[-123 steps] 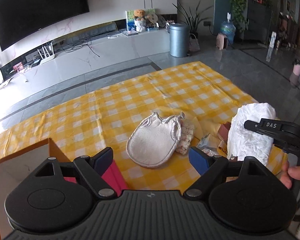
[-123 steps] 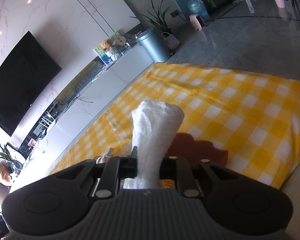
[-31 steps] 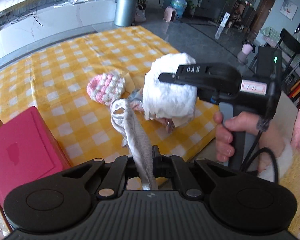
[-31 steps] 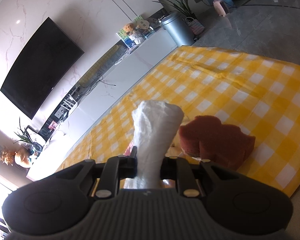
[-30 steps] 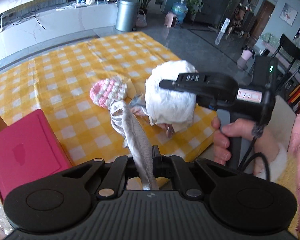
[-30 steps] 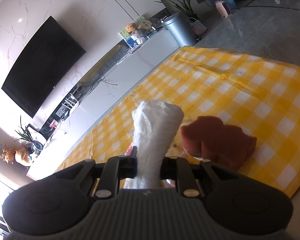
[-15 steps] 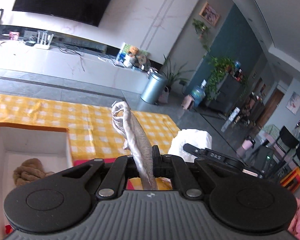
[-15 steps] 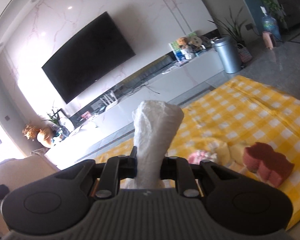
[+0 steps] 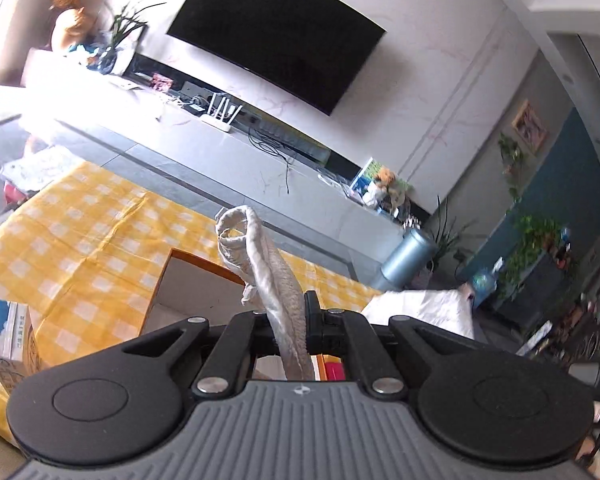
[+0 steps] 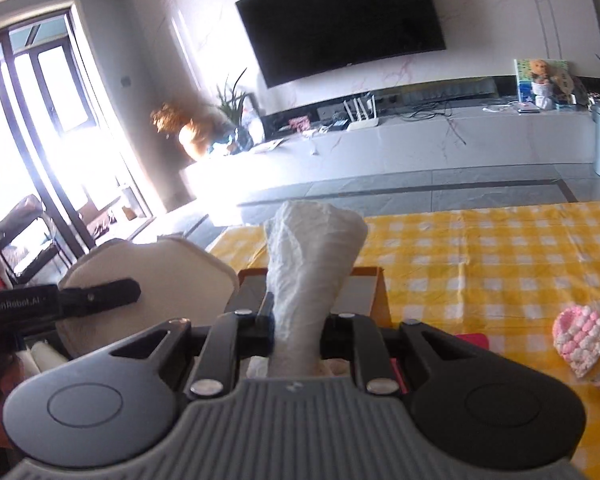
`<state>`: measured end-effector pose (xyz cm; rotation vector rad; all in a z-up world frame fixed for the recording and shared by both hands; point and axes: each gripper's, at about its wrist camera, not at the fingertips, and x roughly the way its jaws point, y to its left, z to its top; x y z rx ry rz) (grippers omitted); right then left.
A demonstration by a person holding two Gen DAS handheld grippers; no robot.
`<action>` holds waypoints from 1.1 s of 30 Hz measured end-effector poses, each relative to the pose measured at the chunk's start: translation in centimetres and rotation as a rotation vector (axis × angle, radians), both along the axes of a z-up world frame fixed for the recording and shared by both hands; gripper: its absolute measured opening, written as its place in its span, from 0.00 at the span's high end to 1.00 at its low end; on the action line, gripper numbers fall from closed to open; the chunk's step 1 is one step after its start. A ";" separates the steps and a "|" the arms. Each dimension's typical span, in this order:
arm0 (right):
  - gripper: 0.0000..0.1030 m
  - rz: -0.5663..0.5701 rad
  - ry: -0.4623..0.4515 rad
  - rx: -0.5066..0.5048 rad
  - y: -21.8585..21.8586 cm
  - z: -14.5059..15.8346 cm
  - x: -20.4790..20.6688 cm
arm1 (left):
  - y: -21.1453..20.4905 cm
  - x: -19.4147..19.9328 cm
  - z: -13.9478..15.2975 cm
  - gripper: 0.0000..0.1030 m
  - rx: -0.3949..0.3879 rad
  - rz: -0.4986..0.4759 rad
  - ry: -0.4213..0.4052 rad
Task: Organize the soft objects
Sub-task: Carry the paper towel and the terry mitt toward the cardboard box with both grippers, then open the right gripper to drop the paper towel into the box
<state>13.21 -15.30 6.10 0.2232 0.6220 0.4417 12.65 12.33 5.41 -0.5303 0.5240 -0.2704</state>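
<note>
Over one box (image 9: 188, 280), two tongs (image 9: 288, 320) (image 10: 296, 320) grip two cloths (image 9: 268, 276) (image 10: 312, 264).

Left hand-held gripper (image 9: 290, 322): matt black plastic, ribbed grey housing, bright metal rivets. It pinches a cream mitt (image 9: 266, 272) of coarse, nubbly woven cloth with smooth piped edging. Right hand-held gripper (image 10: 296, 326), same plastic, clamps a white wad (image 10: 310, 264) of crinkled, papery soft fabric. Tabletop cloth (image 10: 500, 256): yellow-white check, matt, creased. Box (image 9: 188, 280), centre frame: plain cardboard, pale matt inside. Pink-white pad (image 10: 582, 340), lower right: bobbly yarn.
</note>
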 end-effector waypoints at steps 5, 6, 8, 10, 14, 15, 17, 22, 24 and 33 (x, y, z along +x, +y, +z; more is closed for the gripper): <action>0.85 0.057 0.071 -0.139 4.1 -2.3 3.2 | 3.6 0.2 -1.5 0.94 -0.026 0.069 0.008; 0.85 0.061 0.090 -0.171 4.9 -2.9 4.1 | 3.8 0.4 -1.9 0.94 -0.039 0.081 0.011; 0.85 0.059 0.094 -0.273 6.7 -3.9 5.2 | 4.4 0.9 -2.5 0.94 -0.043 0.099 0.022; 0.85 0.073 0.111 -0.371 8.4 -5.3 6.3 | 4.8 1.2 -3.1 0.94 -0.052 0.114 0.036; 0.85 0.098 0.179 -0.438 10.2 -7.4 8.2 | 5.4 1.4 -4.1 0.94 -0.061 0.113 0.061; 0.85 0.109 0.196 -0.407 10.1 -7.5 8.5 | 5.6 1.3 -4.3 0.94 -0.072 0.106 0.065; 0.85 0.108 0.223 -0.316 10.1 -7.1 9.2 | 6.0 1.1 -4.5 0.94 -0.105 0.089 0.064; 0.85 0.154 0.305 -0.040 10.1 -6.4 11.3 | 6.9 0.3 -4.4 0.94 -0.160 0.120 0.028; 0.85 0.165 0.356 0.041 10.3 -7.1 12.8 | 7.1 0.1 -4.2 0.94 -0.142 0.144 0.022; 0.85 0.120 0.545 0.019 16.6 -13.2 17.4 | 7.5 0.5 -4.6 0.94 -0.105 0.192 0.044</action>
